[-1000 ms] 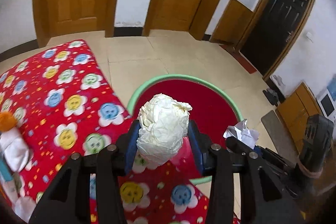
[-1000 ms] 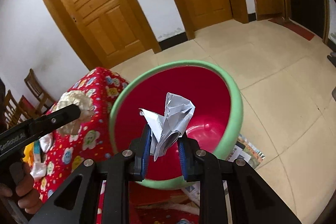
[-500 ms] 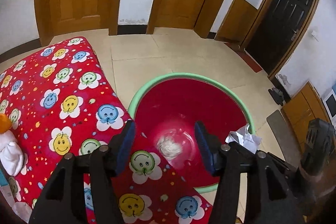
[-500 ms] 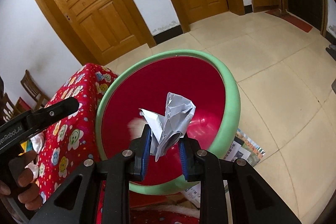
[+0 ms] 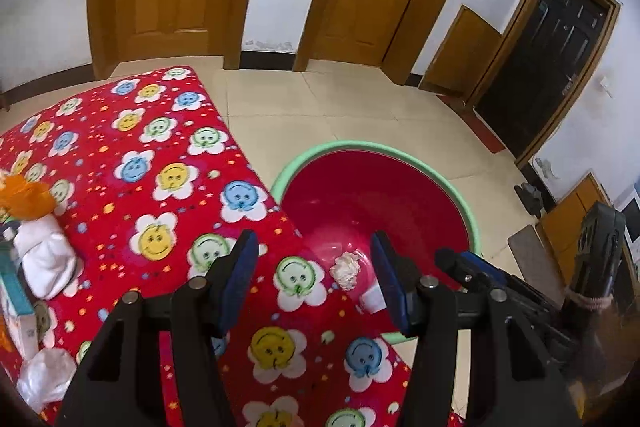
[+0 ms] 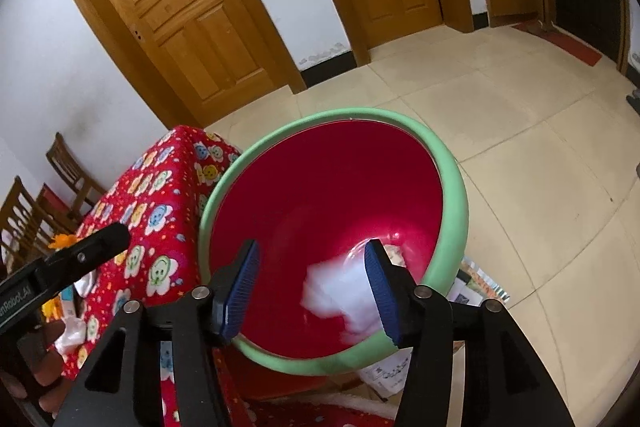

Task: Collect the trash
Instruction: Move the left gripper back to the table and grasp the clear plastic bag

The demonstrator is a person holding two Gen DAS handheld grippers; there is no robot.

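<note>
Right wrist view: the right claw (image 6: 312,287) has just been opening, and white paper (image 6: 340,291) is seen blurred, dropping into the red basin (image 6: 448,195). The left claw (image 5: 316,279) is spread and empty; a paper ball (image 5: 346,269) is already binned, while wrappers (image 5: 44,379) are left on the bench (image 5: 120,147)

Both grippers share one build: the left gripper (image 5: 314,277) and right gripper (image 6: 310,285) have matte black angular frames with triangular cut-outs, silver round screws at the joints, and ribbed blue pads lining the fingers (image 6: 240,287); white lettering marks one side
</note>
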